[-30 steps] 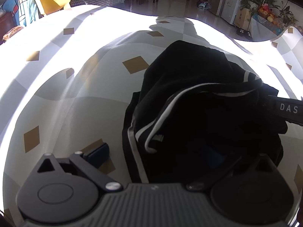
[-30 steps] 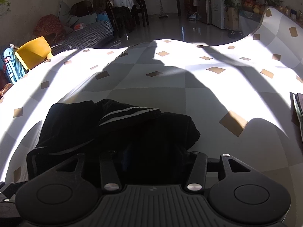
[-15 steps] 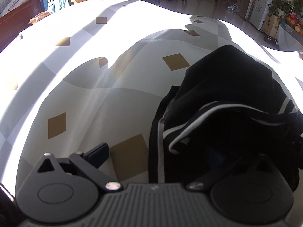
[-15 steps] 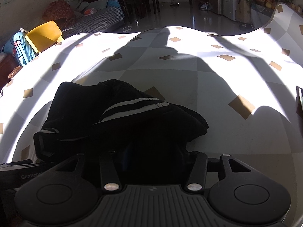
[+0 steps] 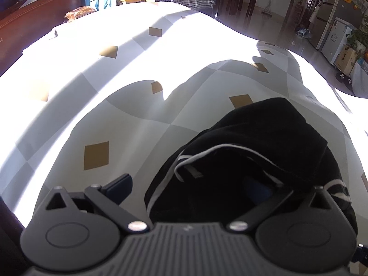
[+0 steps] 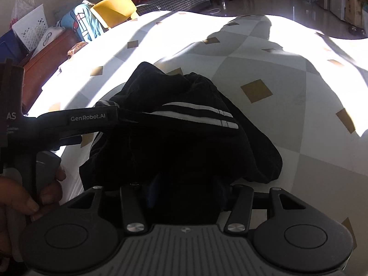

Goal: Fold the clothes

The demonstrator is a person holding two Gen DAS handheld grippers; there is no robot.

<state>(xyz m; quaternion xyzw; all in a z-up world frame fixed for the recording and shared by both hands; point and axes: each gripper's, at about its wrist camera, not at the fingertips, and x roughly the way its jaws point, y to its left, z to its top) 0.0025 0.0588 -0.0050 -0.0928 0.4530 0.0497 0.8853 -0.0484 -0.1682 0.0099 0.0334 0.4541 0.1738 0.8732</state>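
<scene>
Mostly shadowed, a checked tablecloth carries one crumpled black garment.

Bunched at lower centre of the right wrist view and lower right of the left, its white stripes showing, the garment appears gathered for straightening before folding. The left gripper stands wide, one finger on bare cloth, the other buried in fabric. The right gripper is opening; fabric hides its fingertips, so any grip cannot be judged.

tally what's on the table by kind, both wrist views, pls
Black garment with white stripes: 1
Hand-held gripper: 2, left and right
Patterned tablecloth: 1
Total: 4
</scene>
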